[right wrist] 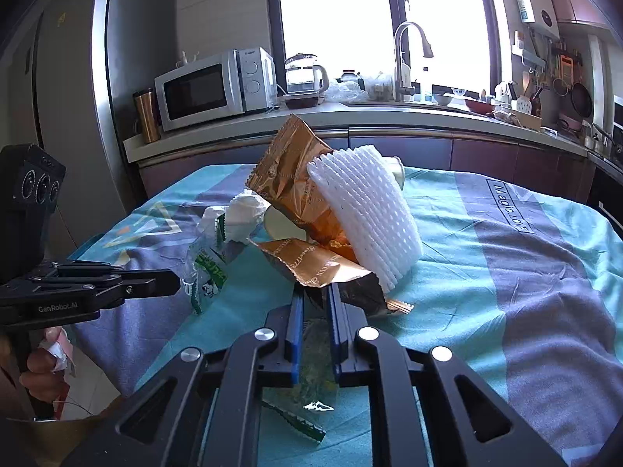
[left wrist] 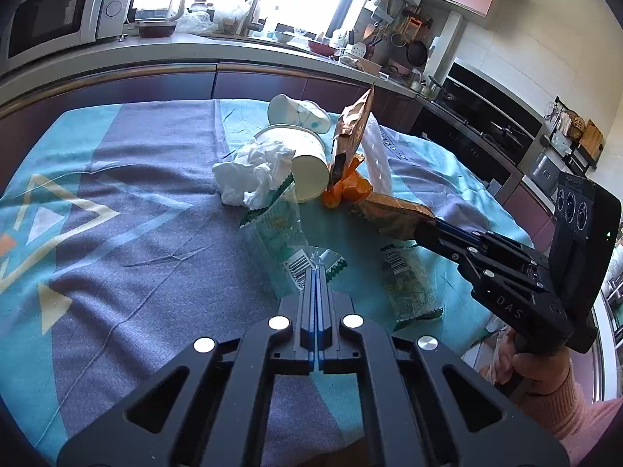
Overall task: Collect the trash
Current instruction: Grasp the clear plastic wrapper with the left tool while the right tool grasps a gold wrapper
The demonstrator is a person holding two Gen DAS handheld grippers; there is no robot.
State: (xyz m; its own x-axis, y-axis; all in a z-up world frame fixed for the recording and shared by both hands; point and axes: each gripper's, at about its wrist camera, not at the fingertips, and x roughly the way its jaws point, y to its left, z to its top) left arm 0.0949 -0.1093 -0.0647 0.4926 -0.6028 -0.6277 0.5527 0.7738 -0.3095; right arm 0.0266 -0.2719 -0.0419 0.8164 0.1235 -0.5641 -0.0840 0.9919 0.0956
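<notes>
1. Left wrist view: the left gripper (left wrist: 317, 272), low centre, has its fingers pressed together on the edge of a clear green-printed wrapper (left wrist: 280, 241). At right, the right gripper (left wrist: 422, 229) meets a gold wrapper (left wrist: 389, 214). Crumpled tissue (left wrist: 253, 175) and paper cups (left wrist: 307, 159) lie at centre on the tablecloth (left wrist: 136, 194).

2. Right wrist view: the right gripper (right wrist: 315, 295) has its fingers slightly apart, with the gold wrapper (right wrist: 323, 272) over their tips; whether it is gripped, I cannot tell. White foam netting (right wrist: 366, 218) leans at centre. At left, the left gripper (right wrist: 177, 282) pinches the clear wrapper (right wrist: 204, 272).

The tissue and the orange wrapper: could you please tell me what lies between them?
A paper cup on its side lies between the tissue and the orange wrapper; the left wrist view shows it.
</notes>
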